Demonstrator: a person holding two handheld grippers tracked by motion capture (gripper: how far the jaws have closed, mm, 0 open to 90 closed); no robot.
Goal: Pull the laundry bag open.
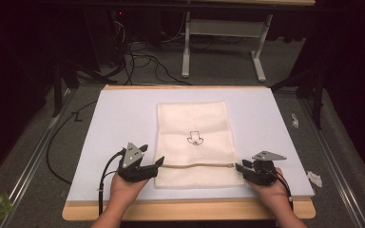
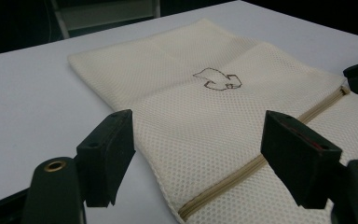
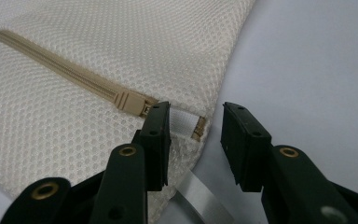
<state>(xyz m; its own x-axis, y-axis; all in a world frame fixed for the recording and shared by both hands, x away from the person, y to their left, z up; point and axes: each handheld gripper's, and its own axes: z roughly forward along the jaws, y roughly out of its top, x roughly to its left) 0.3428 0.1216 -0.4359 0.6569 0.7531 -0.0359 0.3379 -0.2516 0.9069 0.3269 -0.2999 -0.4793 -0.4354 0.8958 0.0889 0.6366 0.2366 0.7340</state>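
— Lying flat at the middle of the white tabletop (image 1: 123, 114) is a cream mesh bag (image 1: 192, 123), long axis running from six to twelve o'clock. Its tan zipper (image 1: 197, 166) crosses near the six o'clock end, from nine to three.

— Which gripper is nearer the slider?

— Seemingly the right gripper (image 3: 196, 140). In the right gripper view the zipper slider (image 3: 129, 101) sits just at eleven o'clock from the fingers (image 3: 156, 135), touching or almost touching the near one; which cannot be told. The fingers are spread, pinching nothing, astride the bag's corner and a white tab (image 3: 182, 116).

— And the other?

— The left gripper (image 2: 198, 149) is at the zipper's nine o'clock end, fingers spread wide over the bag's edge, holding nothing.

— Materials?

— Fine honeycomb mesh, soft and limp; a small brown outline drawing (image 1: 194, 138) marks its centre. The zipper looks like plastic teeth on woven tape. The slider is small, so the coming pinch likely needs a slight shift toward eleven.
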